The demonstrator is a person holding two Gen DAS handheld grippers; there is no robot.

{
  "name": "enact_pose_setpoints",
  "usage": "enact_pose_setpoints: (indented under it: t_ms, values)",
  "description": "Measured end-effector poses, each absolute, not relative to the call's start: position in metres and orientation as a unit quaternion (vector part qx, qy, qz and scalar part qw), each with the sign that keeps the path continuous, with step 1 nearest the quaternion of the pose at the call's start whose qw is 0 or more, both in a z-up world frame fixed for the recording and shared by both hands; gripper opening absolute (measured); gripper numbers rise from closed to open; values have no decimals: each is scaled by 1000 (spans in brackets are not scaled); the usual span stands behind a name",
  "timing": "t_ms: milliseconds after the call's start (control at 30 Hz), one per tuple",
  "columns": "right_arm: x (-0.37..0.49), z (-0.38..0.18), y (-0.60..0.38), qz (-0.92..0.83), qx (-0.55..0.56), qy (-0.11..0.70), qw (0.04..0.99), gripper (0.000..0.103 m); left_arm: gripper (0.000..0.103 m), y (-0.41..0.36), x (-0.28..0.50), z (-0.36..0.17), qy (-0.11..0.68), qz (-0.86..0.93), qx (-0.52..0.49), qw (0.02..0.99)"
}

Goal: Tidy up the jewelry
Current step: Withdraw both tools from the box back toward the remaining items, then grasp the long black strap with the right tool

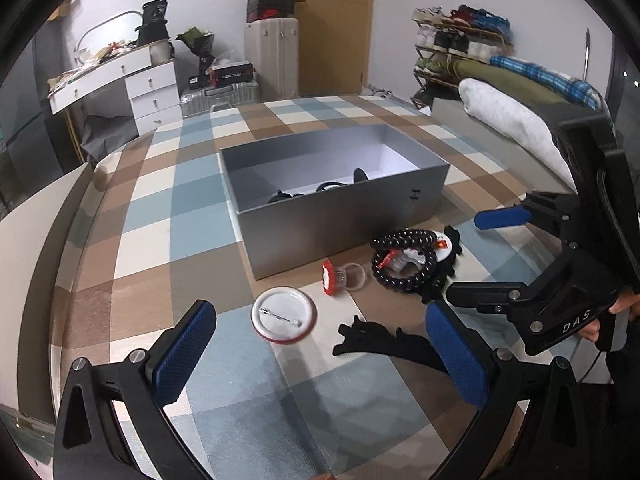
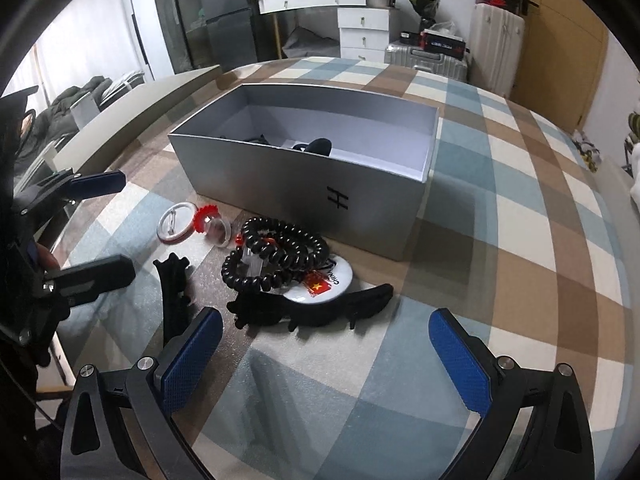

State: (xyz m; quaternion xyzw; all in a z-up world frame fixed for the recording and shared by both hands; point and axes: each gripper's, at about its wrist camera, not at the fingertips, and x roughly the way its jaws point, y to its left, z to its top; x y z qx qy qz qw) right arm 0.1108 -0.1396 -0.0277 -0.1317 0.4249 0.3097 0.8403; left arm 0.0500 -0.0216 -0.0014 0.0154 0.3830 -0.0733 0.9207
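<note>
A grey open box (image 1: 344, 216) (image 2: 320, 184) sits on the checked cloth with a few dark items inside. In front of it lie a white pin badge (image 1: 284, 315) (image 2: 174, 224), a clear ring with a red top (image 1: 340, 278) (image 2: 212, 226), a black bead bracelet (image 1: 404, 260) (image 2: 276, 256) on a white flag badge (image 2: 332, 286), and black hair clips (image 1: 384, 342) (image 2: 312, 308). My left gripper (image 1: 320, 360) (image 2: 102, 224) is open and empty just before the pin badge. My right gripper (image 2: 326, 364) (image 1: 476, 256) is open and empty near the clips.
The checked cloth (image 2: 520, 240) covers a bed-like surface. A folded white blanket (image 1: 512, 116) lies at the right edge in the left wrist view. White drawers (image 1: 152, 92), suitcases (image 1: 272, 60) and a shoe rack (image 1: 460, 40) stand beyond.
</note>
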Motion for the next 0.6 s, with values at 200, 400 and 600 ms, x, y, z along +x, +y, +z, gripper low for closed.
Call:
enact_pose_setpoints:
  t_ms: [200,400,600]
  values:
    - [112,-33,-137,310,-138,431,836,103,102,-29,50,-7,394,-84,34,915]
    - [114,-38,-135,307,-138,437,834,103,102,-37,49,-12,408,-103,44,906]
    - [113,-41,-130,299,-148,438,835,103,102,-39,50,-14,413,-103,43,904]
